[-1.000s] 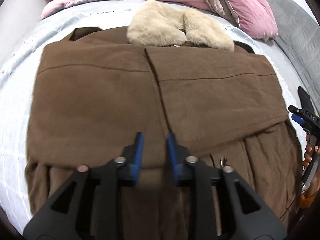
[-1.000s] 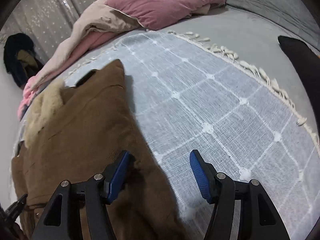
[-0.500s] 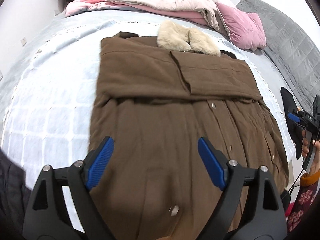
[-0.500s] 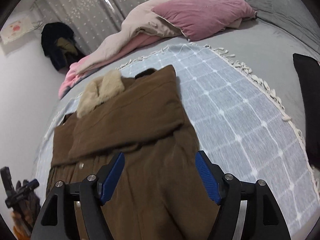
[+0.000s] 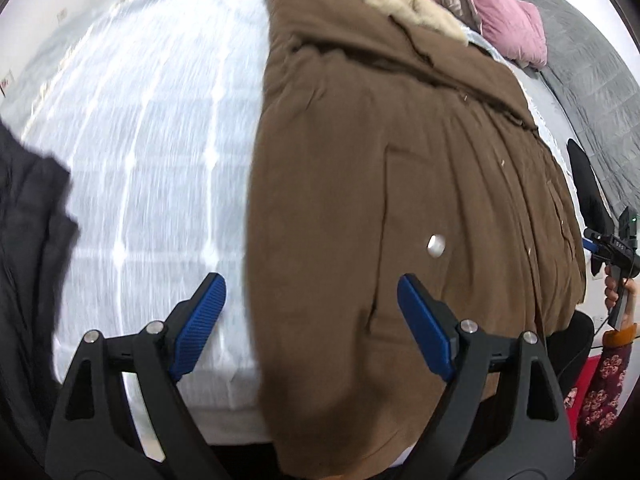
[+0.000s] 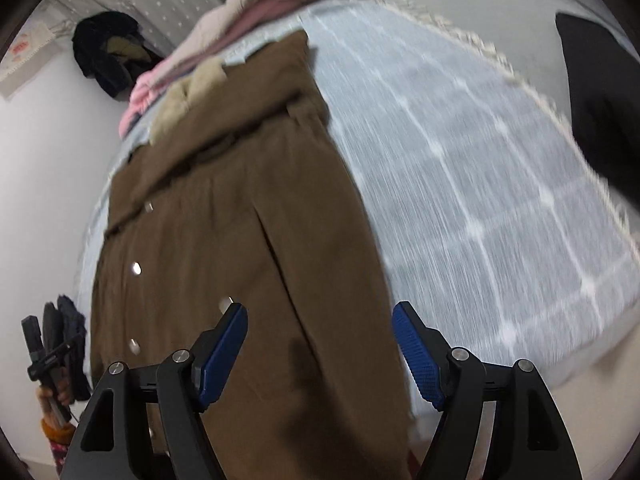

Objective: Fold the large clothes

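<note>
Left wrist view
- Coat: brown coat lies lengthwise on the white checked spread, fur collar at the far end, hem hanging over the near bed edge.
- Fold state: both sleeves look laid across the chest, forming a band below the collar; the long skirt below them is flat, unfolded.
- Left gripper: jaws stand wide, nothing clamped; it hovers above the coat's left edge near the hem, one blue pad over the spread, the other over cloth.
- Right gripper: seen small at the frame's right edge, in a hand with a floral sleeve, beside the coat's other side.
- Surroundings: dark garment at left, pink bedding beyond the collar. Picture is motion-blurred.

Right wrist view
- Coat: same coat, right edge running under the jaws; pale buttons show along the front.
- Right gripper: jaws well apart, empty, above the coat's right edge near the hem.
- Left gripper: small at lower left, state unreadable from here.
- Surroundings: black item on the grey cover, dark jacket hanging by the wall.

Progress
- Done: sleeve fold-in, judging by the lie.
- Left: lengthwise folds of the skirt toward the collar; probably a hem grasp by both grippers comes first.
</note>
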The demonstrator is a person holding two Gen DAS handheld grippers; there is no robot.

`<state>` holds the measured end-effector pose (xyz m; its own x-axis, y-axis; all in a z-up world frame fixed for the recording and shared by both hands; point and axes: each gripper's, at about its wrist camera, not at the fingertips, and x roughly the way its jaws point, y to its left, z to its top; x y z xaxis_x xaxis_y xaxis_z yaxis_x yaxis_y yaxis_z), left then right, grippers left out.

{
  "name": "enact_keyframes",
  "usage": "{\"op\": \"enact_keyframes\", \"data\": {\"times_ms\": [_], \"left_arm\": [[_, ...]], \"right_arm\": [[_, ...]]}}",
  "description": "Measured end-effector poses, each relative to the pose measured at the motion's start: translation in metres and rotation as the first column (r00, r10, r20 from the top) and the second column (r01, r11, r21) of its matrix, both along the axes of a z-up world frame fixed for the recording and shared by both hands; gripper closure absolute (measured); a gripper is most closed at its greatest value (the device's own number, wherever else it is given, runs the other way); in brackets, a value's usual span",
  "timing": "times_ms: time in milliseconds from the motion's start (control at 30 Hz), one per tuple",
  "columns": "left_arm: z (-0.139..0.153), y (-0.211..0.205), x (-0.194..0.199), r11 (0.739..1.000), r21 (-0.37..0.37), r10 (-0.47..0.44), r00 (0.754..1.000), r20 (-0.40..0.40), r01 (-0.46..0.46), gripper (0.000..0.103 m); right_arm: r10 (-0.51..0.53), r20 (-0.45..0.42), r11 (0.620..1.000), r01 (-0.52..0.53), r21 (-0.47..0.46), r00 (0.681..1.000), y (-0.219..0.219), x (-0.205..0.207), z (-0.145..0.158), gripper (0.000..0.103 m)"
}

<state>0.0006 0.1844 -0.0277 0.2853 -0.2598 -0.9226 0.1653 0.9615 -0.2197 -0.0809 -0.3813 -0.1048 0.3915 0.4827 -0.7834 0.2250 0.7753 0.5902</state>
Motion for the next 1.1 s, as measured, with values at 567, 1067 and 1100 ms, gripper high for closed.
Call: {"op": "enact_keyframes", "data": {"times_ms": [567, 1067, 1100], "left_arm": [[-0.033, -0.003, -0.054, 0.952, -0.282, -0.151, 0.984, -0.099, 0.118, 0.016], [-0.01, -0.009, -0.059, 0.959, -0.274, -0.093, 0.994, -0.053, 0.075, 0.089], [0.0, -0.011, -0.059, 0.955, -0.284, -0.094, 0.995, -0.023, 0.084, 0.089]], "right_arm": [[0.13, -0.012, 0.989, -0.129, 0.068, 0.991, 0.029, -0.038, -0.023, 0.028], [0.025, 0.082, 0.994, -0.033, 0.102, 0.996, 0.025, -0.064, 0.01, 0.093], [0.014, 0.113, 0.994, -0.027, 0.109, 0.993, 0.023, -0.064, 0.02, 0.093]]}}
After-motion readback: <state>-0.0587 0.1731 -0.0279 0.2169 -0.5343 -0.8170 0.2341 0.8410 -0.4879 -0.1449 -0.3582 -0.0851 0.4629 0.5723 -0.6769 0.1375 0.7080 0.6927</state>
